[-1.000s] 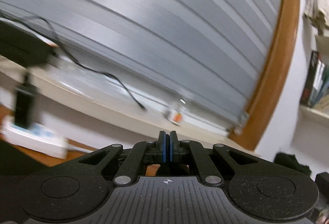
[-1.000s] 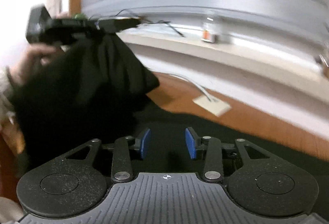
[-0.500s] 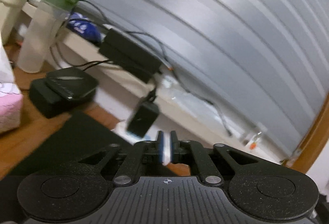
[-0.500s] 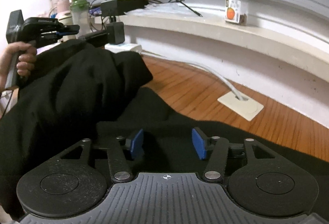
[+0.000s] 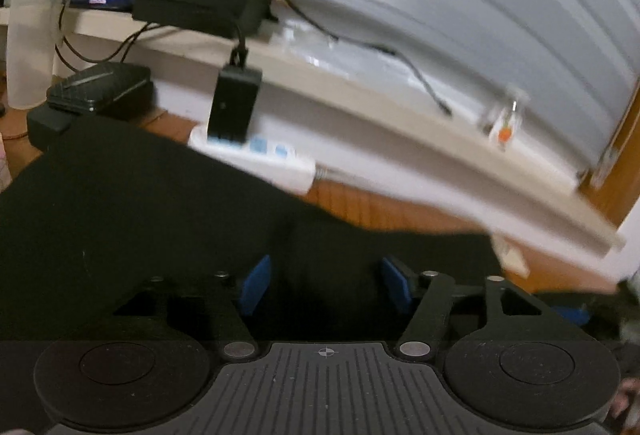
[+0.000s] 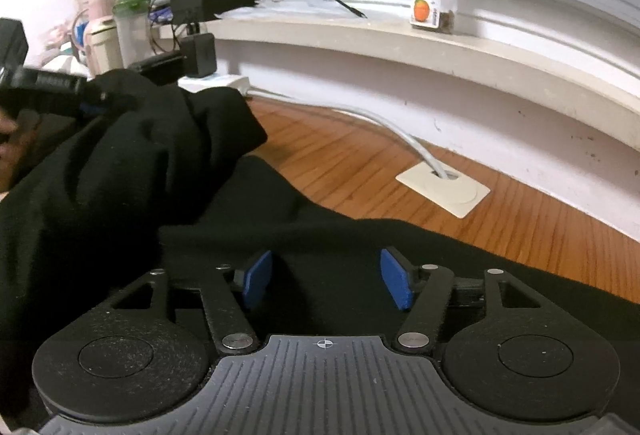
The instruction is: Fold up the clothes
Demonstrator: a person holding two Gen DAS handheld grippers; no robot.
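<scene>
Both jaws apart over black garment (image 6: 120, 171) on tabletop (image 6: 360, 163); bunched fold may slump if released carelessly.

The black left gripper (image 5: 326, 285) with blue pads has its jaws spread wide. The black right gripper (image 6: 327, 281) is the same, jaws apart. A hand (image 6: 10, 143) shows blurred at the left edge.

Motion-blurred jar (image 5: 505, 123) and sill (image 5: 400, 123); black garment (image 6: 120, 163) cut off left.
</scene>
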